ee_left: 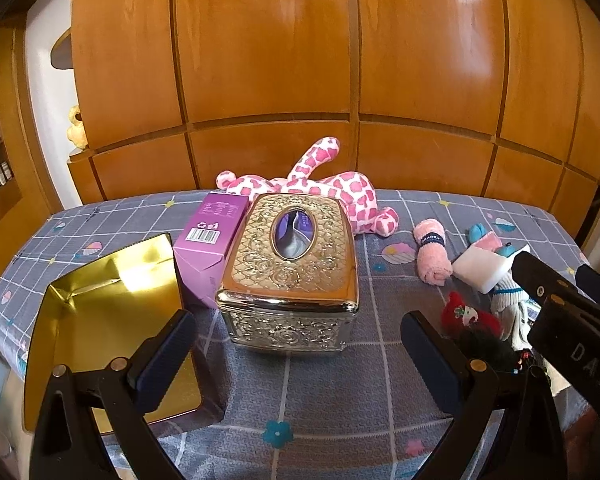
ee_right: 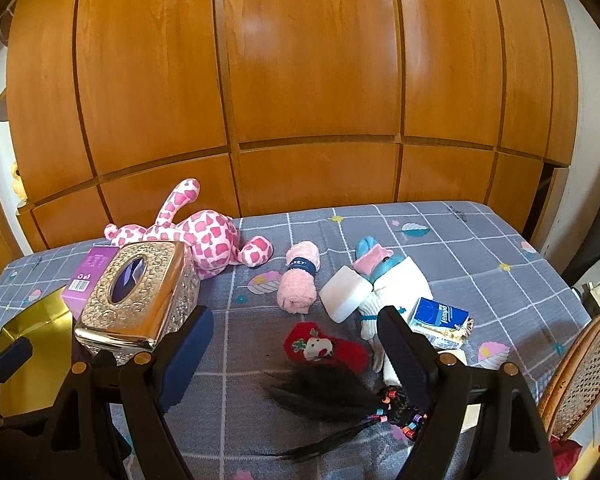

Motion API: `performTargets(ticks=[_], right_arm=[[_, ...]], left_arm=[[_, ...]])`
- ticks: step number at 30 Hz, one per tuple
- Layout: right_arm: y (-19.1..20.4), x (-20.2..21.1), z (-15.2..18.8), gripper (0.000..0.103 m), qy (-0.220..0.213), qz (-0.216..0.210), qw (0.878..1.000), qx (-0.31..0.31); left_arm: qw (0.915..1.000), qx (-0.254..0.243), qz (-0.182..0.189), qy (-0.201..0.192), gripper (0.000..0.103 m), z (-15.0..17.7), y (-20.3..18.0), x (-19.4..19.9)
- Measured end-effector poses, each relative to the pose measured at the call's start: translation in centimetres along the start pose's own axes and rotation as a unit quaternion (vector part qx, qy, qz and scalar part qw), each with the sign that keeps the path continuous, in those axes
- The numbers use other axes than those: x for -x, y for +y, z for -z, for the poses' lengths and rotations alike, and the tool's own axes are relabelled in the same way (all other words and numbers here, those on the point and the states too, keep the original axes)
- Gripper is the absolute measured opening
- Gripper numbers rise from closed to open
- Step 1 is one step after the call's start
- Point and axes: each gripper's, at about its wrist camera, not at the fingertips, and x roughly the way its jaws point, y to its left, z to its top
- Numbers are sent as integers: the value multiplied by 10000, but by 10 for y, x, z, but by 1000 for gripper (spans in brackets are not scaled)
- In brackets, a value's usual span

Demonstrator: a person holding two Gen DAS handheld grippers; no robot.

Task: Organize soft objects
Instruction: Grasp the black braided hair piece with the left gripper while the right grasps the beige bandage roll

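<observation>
Wooden panelling backs a grey checked tablecloth (ee_right: 480, 264) where a pink spotted plush toy (ee_right: 204, 240), rolled pink towel (ee_right: 298, 284) and red sock (ee_right: 328, 350) lie well apart. Left gripper (ee_left: 296, 356) and right gripper (ee_right: 296, 356) hover with jaws spread, holding nothing.

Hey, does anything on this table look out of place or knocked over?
Yes: the pink-and-white spotted plush toy lies toppled behind the ornate gold metal tissue box, and a tuft of loose black hair with coloured beads sprawls near the table's front edge.

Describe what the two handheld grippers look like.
Both are matte black plastic. The left gripper and right gripper each have two broad fingers faced with dark navy pads, on triangular cut-out arms with brass-coloured pivot pins. The right gripper's body bears pale embossed letters, "DAS".
</observation>
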Motion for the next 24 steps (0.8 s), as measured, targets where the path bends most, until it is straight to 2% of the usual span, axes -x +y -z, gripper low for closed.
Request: performTargets(ticks=[4,8,11,16,19,22,24], right_arm=[[-3,-3,-1,85,25,15,10000,-48],[-9,-4,-3,85,32,14,10000,-82],[-18,-5,-5,85,34,75,9999,-102],[-44,-10,-6,85,146,288,9990,-311],[-66,-13,-7,85,260,310,9980,-493],[-95,-11,-8,88,368,257,9964,-720],[-116,-9,-9,89,464,213,9948,-881]], left_arm=[[9999,-75,92,-22,102,0,-4,-1],[9989,-115,456,-50,102,-1,-7,0],[9982,-199,562,-46,103,-2,-12,-2],[9935,-462,1007,249,103,0,-26,-11],[9878,-669,1336,443,103,3,-35,-17],[9745,-949,1859,824,102,10,-50,-28],[9679,-1137,2053,900,102,15,-61,-31]])
